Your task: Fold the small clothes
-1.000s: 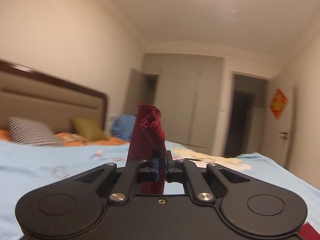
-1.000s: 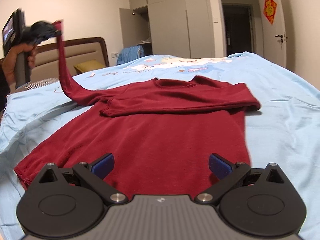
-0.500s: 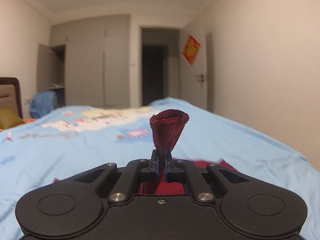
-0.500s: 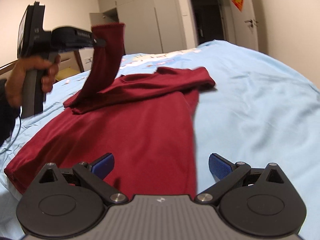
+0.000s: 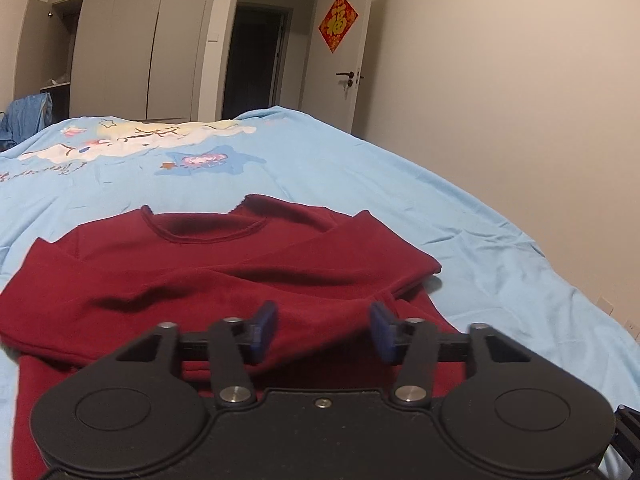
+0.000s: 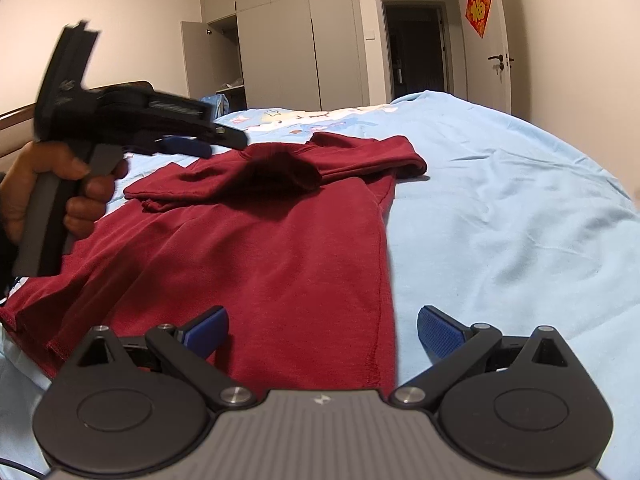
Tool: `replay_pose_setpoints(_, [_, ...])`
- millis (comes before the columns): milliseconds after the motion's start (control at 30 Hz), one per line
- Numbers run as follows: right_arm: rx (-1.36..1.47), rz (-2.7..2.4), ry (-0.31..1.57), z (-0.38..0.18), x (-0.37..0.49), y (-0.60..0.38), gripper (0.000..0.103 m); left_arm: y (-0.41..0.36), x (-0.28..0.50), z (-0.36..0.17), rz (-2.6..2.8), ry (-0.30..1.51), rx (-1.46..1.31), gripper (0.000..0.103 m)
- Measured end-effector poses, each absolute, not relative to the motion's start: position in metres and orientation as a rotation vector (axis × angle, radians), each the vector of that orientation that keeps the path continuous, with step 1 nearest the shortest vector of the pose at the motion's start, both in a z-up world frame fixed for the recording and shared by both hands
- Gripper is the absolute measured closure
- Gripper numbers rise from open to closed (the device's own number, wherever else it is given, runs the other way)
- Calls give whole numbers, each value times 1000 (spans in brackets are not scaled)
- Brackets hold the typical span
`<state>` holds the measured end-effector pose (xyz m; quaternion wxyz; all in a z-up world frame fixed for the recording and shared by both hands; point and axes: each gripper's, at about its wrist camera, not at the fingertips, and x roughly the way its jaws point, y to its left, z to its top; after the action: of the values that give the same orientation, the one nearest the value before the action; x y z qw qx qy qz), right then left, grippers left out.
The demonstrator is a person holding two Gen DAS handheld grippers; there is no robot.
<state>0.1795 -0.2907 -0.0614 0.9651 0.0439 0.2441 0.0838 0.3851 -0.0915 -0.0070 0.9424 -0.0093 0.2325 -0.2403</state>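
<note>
A dark red long-sleeved top (image 5: 224, 272) (image 6: 280, 248) lies flat on the light blue bed, neckline away from me, both sleeves folded across the chest. My left gripper (image 5: 322, 330) hovers open just above the folded sleeves, nothing between its blue pads. In the right wrist view the left gripper (image 6: 192, 142) shows at the left, held by a hand (image 6: 60, 188), above the sleeve cuff (image 6: 286, 172) that lies on the top. My right gripper (image 6: 322, 334) stands open near the top's hem and right side edge, holding nothing.
The blue bedsheet (image 6: 500, 208) spreads wide to the right of the top. A wardrobe (image 5: 120, 40), an open doorway (image 5: 256, 60) and a door with a red square sign (image 5: 338, 22) stand beyond the bed. A wooden headboard (image 6: 12, 120) is at far left.
My left gripper carried the sleeve cuff across the top, lowered it onto the chest and opened, letting it go. The right gripper stayed open near the hem.
</note>
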Motion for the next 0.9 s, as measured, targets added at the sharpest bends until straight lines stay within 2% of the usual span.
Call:
replay_pose_setpoints(267, [77, 147, 417, -39, 190, -295, 0, -16, 352, -11, -248, 516, 120, 23])
replay_pose_setpoints(467, [0, 159, 400, -14, 240, -281, 0, 43, 356, -30, 23, 583, 258, 21])
replay_pose_setpoints(533, [-9, 183, 412, -5, 264, -270, 0, 58, 364, -33, 43, 591, 242, 17])
replay_pose_setpoints(633, [-2, 232, 414, 3, 300, -251, 0, 70, 378, -32, 66, 566, 215, 17])
replay_pose_setpoints(900, [-75, 226, 417, -20, 372, -206, 0, 66, 425, -37, 105, 520, 269, 18])
